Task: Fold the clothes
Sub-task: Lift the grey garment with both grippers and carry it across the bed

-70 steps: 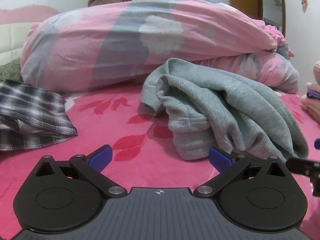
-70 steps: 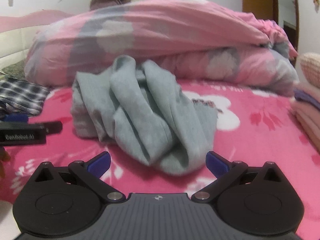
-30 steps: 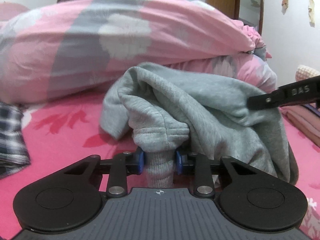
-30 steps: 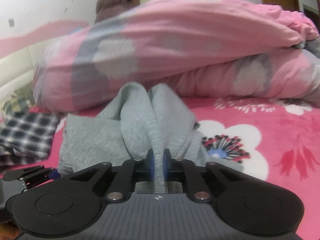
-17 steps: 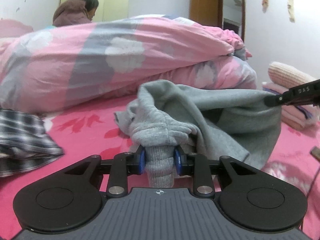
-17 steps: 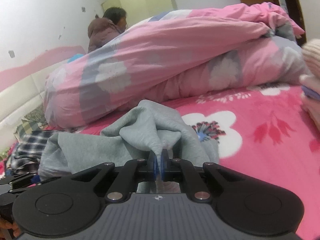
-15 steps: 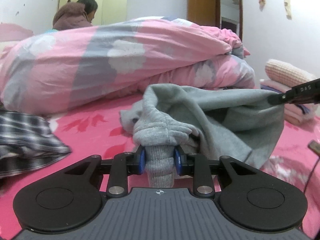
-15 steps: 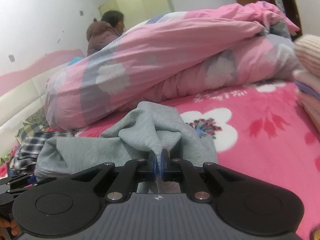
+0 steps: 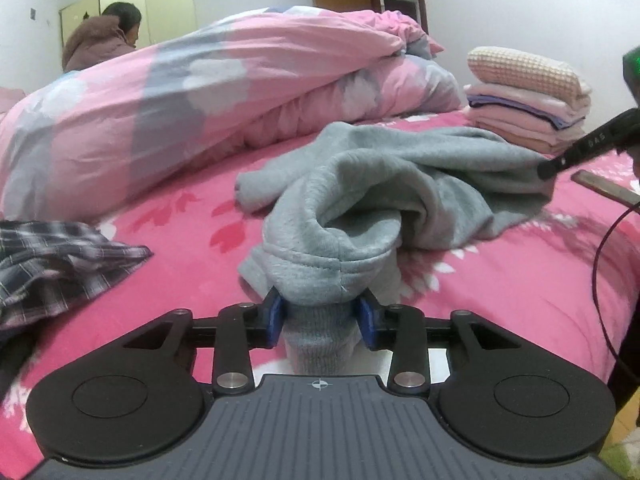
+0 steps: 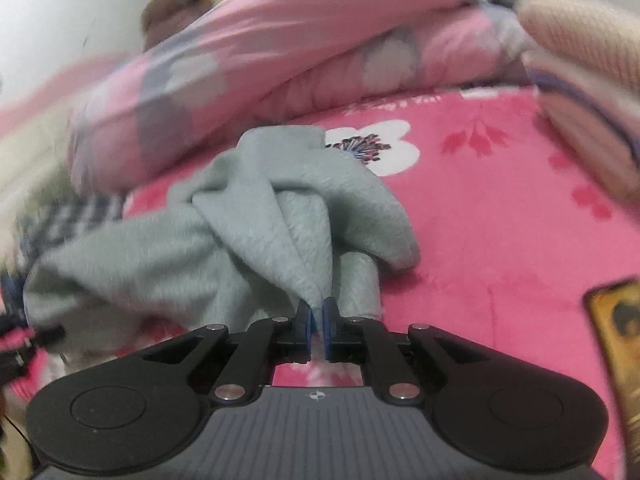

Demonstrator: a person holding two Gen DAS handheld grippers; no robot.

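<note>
A grey sweatshirt (image 9: 404, 184) lies crumpled on the pink flowered bed (image 9: 500, 280). My left gripper (image 9: 320, 316) is shut on its ribbed cuff, which bulges between the blue pads. My right gripper (image 10: 317, 322) is shut on a thin fold of the same sweatshirt (image 10: 260, 220). In the left wrist view the right gripper's black finger (image 9: 584, 146) pinches the sweatshirt's far right edge. The garment stretches between the two grippers, low over the bed.
A rolled pink and grey duvet (image 9: 208, 92) fills the back of the bed. A stack of folded clothes (image 9: 528, 100) sits at the right. A plaid shirt (image 9: 52, 256) lies at the left. A person (image 9: 104, 40) sits behind the duvet. A cable (image 9: 604, 264) hangs at right.
Both grippers closed on the sweatshirt and have carried it down and right toward the folded stack. The sweatshirt now spreads wider between them. The right view is blurred by motion.
</note>
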